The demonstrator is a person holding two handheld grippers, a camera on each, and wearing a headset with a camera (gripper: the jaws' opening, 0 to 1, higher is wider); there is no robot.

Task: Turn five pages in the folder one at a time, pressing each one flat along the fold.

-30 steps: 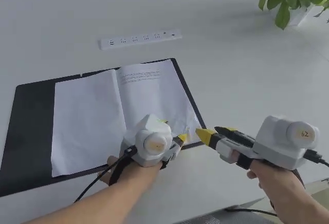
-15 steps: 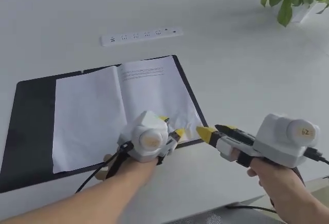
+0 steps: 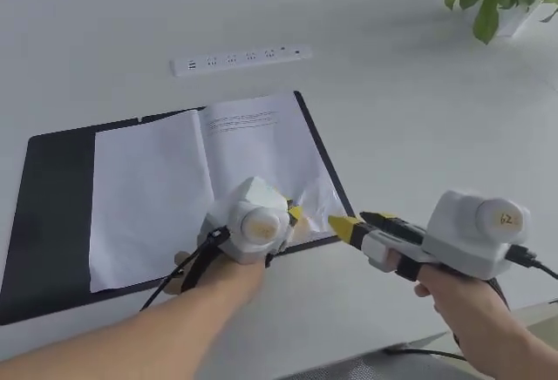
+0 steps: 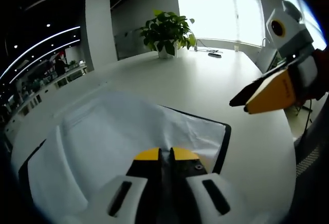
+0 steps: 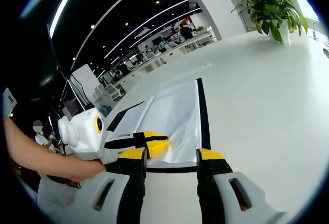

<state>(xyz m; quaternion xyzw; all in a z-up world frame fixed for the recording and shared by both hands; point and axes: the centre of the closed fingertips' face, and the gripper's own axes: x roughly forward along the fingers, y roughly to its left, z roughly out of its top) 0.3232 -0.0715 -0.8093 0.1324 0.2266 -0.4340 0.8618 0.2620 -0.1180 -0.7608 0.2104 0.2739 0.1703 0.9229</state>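
White right page point(image 3: 261, 153) of the open folder point(image 3: 52, 223) on the worktop point(image 3: 418, 101) now had the clenched left gripper point(image 3: 295, 214) moved up onto its near corner, probably to start a turn, while the released right gripper point(image 3: 353, 226) waited just beside.

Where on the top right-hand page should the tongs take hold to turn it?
The right-hand page by its lower right corner, coming in over the right edge of the folder: the paper is crinkled there, and that corner lies farthest from the fold.

black folder point(image 3: 52, 214), white pages point(image 3: 148, 197), white table point(image 3: 392, 92)
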